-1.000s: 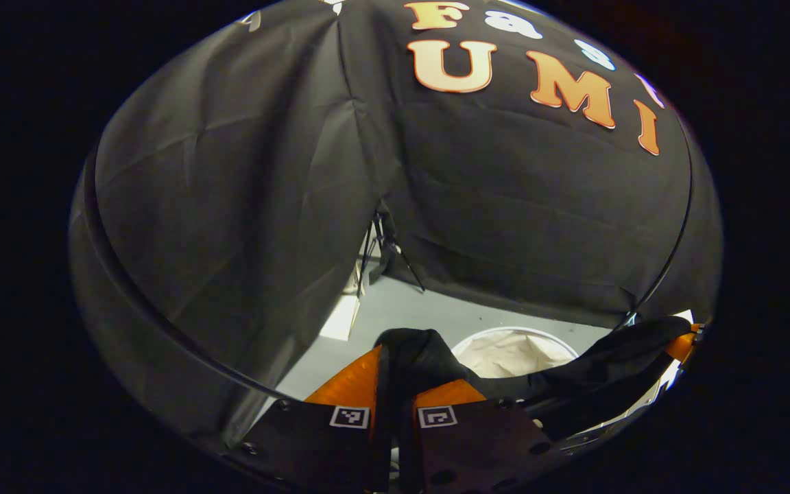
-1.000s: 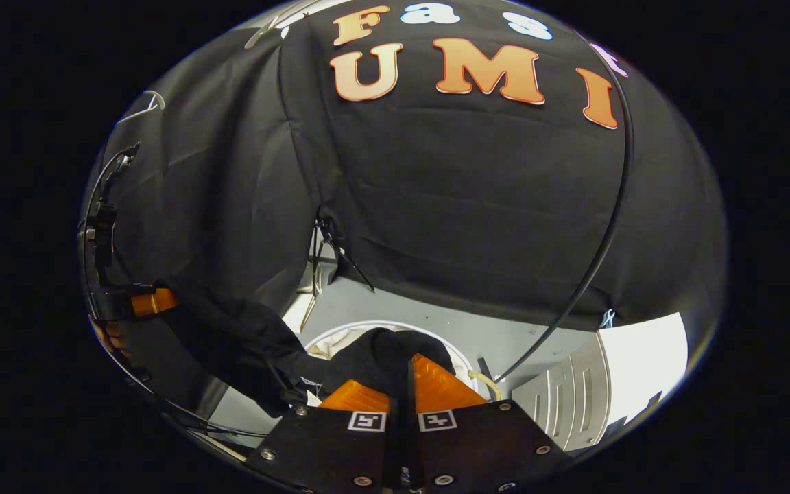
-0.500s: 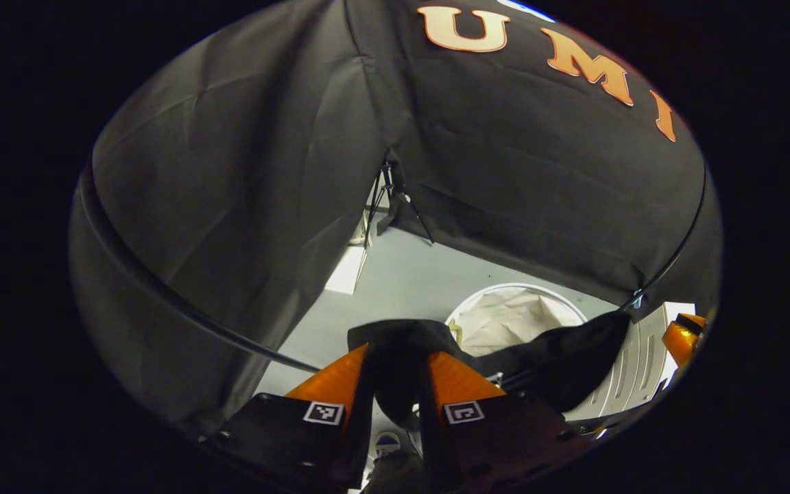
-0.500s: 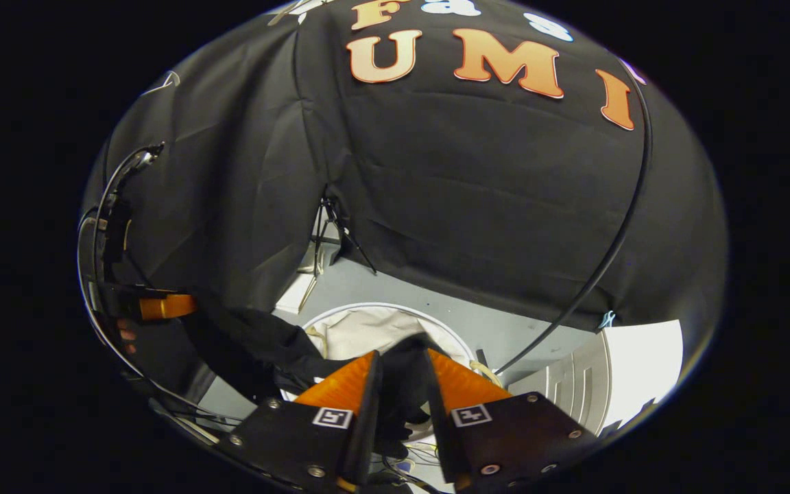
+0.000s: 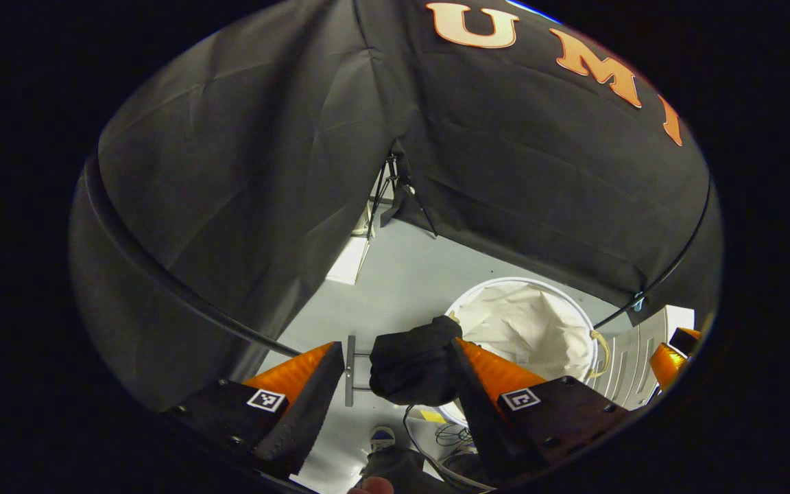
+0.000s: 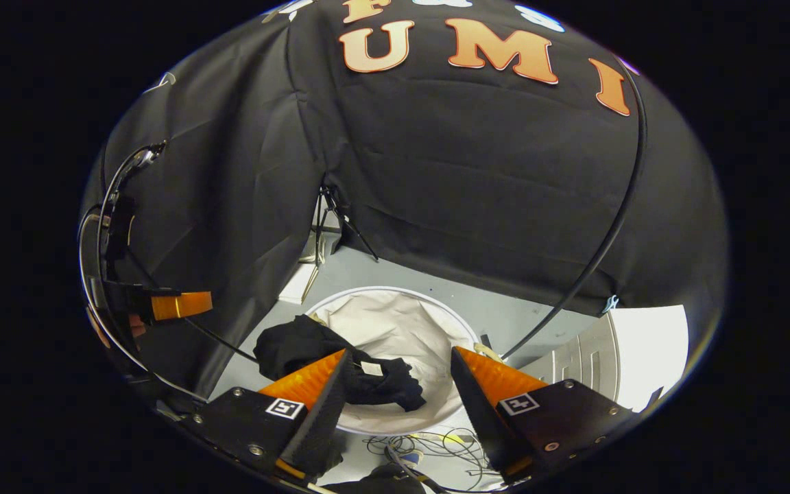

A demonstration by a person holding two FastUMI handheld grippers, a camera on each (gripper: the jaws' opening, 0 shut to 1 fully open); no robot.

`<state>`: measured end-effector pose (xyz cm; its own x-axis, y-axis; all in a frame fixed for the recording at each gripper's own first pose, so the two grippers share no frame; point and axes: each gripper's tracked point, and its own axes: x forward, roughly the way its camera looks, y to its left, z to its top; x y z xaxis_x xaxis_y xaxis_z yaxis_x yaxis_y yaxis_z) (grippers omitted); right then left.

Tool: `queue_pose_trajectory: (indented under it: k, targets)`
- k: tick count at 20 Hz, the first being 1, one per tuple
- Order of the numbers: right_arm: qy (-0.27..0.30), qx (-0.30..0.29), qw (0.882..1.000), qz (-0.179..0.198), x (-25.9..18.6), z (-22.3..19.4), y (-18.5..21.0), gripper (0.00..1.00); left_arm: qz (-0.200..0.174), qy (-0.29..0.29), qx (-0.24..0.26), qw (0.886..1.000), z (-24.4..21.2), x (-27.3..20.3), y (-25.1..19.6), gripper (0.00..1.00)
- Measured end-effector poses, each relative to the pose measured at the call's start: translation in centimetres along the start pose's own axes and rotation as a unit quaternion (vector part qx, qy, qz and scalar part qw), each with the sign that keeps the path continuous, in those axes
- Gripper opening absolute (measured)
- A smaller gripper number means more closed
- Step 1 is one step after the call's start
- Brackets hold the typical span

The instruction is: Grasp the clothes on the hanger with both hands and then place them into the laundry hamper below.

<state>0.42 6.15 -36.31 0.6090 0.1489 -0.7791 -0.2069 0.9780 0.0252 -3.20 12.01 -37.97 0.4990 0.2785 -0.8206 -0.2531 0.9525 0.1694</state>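
Progress: the black garment (image 6: pixel 340 363) is off the hanger and let go; judging by how it lies, the drop into the hamper (image 6: pixel 436 329) is nearly done but not tidy.
Left hand-held gripper (image 5: pixel 395 374): fingers spread wide apart, nothing clamped between them; in the left gripper view the garment (image 5: pixel 412 360) shows in the gap below them, with no finger pressing on it.
Right hand-held gripper (image 6: pixel 402 377): fingers also wide apart and empty, poised above the hamper's mouth.
Where the garment is: in the right gripper view it lies bunched across the hamper's near-left rim, one part inside on the pale liner, the other part bulging out over the edge.
Long axis: roughly from the rim's left side in toward the middle of the hamper, running across that view; it is a crumpled lump, so no clear top or bottom can be told.
Left to do: judged from this, the overhanging part may need a nudge inside, if it does not slide in by itself.
Floor (image 5: pixel 402 274): grey, hamper standing on it; cables (image 6: pixel 422 446) lie by the hamper's near side.
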Motion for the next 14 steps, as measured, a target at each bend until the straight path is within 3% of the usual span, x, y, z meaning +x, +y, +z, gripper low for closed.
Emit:
queue_pose_trajectory:
  k: [8,14]
  targets:
    - [-0.060,0.013,0.998,-0.014,-3.6,4.7,-0.7,0.92,-0.038,-0.084,-0.012,0.996,4.3,-5.3,-2.1,0.98]
    - [-0.147,0.013,0.989,-0.025,-9.4,11.5,-1.0,0.92,-0.069,-0.177,-0.027,0.981,11.6,-11.3,-4.1,0.98]
